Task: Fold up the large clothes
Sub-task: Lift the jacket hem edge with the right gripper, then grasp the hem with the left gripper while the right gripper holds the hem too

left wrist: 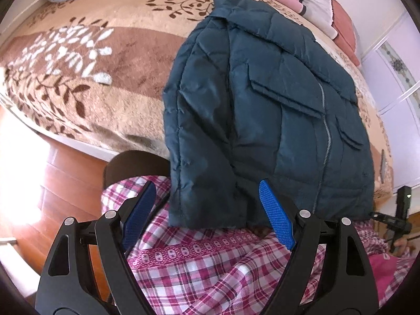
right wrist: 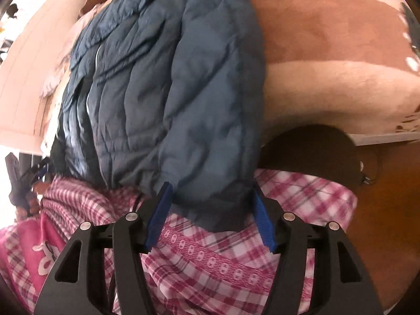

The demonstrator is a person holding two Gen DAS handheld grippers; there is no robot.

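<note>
With sleeves folded in, the jacket [left wrist: 262,110] hem is being approached by the left gripper [left wrist: 210,210] and right gripper [right wrist: 210,210], both released; next, clenching on it is called for.

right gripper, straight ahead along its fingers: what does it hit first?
Most likely the hanging hem of the dark blue padded jacket, which already sits between the right gripper's open jaws. Depth unclear; the pink plaid cloth lies just below.

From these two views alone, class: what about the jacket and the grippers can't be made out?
- Jacket hem, left wrist view: the left gripper covers part of it.
- Right gripper grip, right wrist view: cuff lies between the fingers; blur hides any contact.
- Jacket seams, right wrist view: blurred.
- Right gripper in the left wrist view: cut off by the edge.
</note>
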